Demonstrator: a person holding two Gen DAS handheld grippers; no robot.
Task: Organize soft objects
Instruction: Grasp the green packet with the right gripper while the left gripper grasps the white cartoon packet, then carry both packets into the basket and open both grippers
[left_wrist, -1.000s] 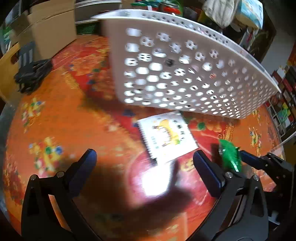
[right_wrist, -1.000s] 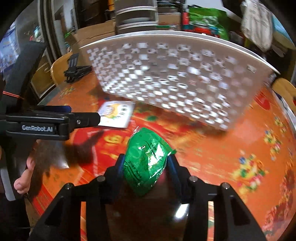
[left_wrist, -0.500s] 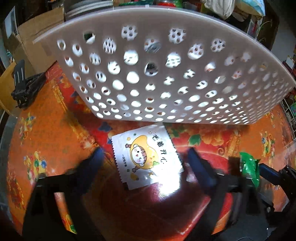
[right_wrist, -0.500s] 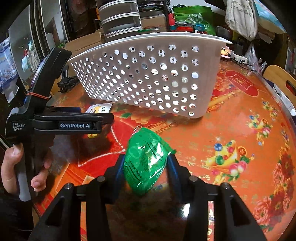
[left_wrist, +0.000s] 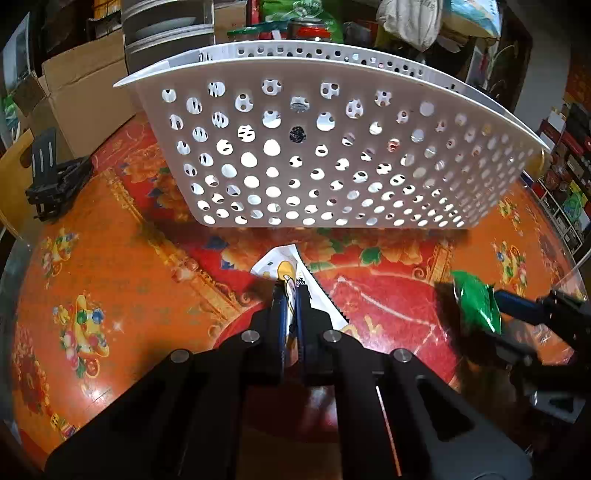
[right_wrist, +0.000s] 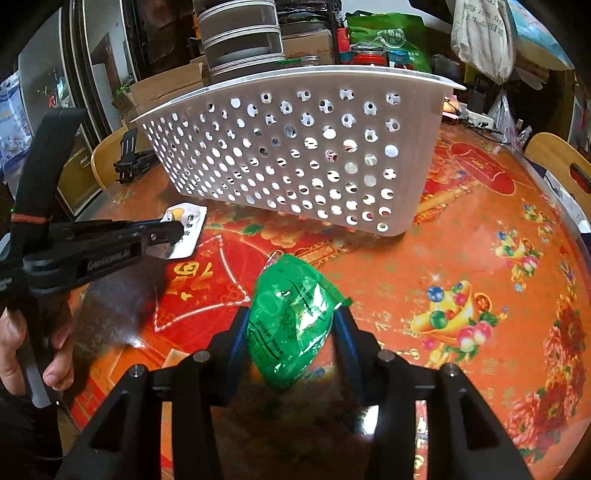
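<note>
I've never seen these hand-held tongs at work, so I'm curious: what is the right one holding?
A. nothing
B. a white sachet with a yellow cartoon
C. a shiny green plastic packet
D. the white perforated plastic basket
C: in the right wrist view the shiny green plastic packet sits pinched between the right tongs, while the white sachet with a yellow cartoon is clamped in the left tongs.

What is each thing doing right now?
Left gripper: shut on the white packet.
White packet: pinched, partly crumpled.
Right gripper: gripping the green packet.
Green packet: held between its fingers.
White basket: upright on the table.
</note>
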